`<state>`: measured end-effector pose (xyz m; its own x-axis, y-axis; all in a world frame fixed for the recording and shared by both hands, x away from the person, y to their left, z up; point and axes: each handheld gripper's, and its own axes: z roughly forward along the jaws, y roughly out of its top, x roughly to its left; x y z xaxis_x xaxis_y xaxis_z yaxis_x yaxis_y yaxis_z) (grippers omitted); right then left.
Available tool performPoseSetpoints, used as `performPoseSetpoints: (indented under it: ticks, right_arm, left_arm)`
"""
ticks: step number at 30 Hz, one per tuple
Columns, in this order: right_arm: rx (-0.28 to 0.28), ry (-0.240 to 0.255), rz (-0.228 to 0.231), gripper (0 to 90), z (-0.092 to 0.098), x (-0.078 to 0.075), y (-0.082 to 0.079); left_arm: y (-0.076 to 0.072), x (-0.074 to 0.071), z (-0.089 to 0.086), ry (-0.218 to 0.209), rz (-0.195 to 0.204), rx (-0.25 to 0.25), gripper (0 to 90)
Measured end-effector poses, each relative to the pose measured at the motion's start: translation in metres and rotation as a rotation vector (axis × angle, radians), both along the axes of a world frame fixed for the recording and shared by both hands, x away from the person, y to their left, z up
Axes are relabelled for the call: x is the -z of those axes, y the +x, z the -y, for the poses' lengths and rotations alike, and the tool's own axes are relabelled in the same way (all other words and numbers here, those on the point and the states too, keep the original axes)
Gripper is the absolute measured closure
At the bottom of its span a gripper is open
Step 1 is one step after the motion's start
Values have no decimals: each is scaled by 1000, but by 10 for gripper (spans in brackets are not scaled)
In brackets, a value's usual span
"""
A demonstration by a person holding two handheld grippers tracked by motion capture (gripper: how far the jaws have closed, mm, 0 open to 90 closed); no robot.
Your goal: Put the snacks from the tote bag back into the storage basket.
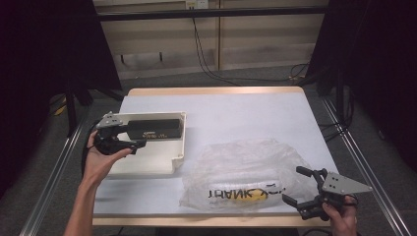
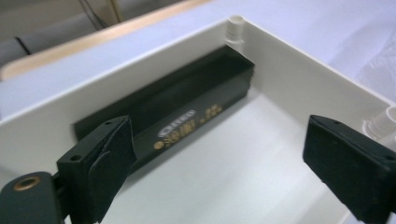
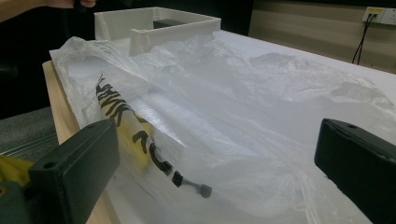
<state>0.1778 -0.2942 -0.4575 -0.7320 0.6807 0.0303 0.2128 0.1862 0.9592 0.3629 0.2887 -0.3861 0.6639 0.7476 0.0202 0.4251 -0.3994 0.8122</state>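
A long black box with gold print lies in a cream tray, against its far wall. My left gripper hovers over the tray's left part, just in front of the box. Its jaws stand wide apart with nothing between them. A crumpled clear plastic bag with black lettering and a yellow patch lies at the table's front centre. My right gripper is open at the bag's right end, its jaws facing the plastic without pinching it.
The white table has a wooden edge along the front and back. Metal rails run along both sides. Cables trail on the floor behind. The cream tray's corner rises beyond the bag in the right gripper view.
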Motion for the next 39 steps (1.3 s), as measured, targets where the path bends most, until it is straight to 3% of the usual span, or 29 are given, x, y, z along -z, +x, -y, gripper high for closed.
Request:
performPoseSetpoints:
  ticks: [3,5,7,9,12,18,21,25,31,32,36,37,39]
  right_arm:
    - [0,-1,0,0,0,0,0]
    - [4,-1,-2,0,0,0,-1]
    - [4,0,-4,0,0,-1,-1]
    - [7,-5,-2,0,-1,0,0]
    - [0,1,-2,0,-2,0,0]
    - [6,-4,-2,0,-2,0,2]
    - [4,-4,0,0,-3,0,2]
    - [10,-1,-4,0,-2,0,3]
    - [18,0,9,0,1,-1,1]
    - [23,1,6,0,2,-2,1]
    - [30,2,14,0,6,-2,-1]
    - [31,5,11,0,7,-3,-1]
    - [43,9,14,0,9,-3,-2]
  left_arm:
    - [-8,-8,-13,-41,33,-5,59]
    - [-13,-12,-20,-33,52,-6,56]
    - [-16,-13,-30,-32,62,24,37]
    - [-17,-14,-43,-26,77,13,37]
    - [-21,-15,-63,-53,87,-30,36]
    - [-32,-12,-96,-8,113,-64,34]
    - [-40,-8,-107,-73,113,-89,30]
    - [-57,2,-96,-53,136,-84,31]
    - [-77,3,-72,-122,206,-137,28]
    - [-81,2,-66,-113,214,-132,28]
    - [-95,6,-46,-132,192,-143,27]
    - [-98,8,-42,-112,194,-139,27]
    - [-105,12,-30,-121,212,-137,26]
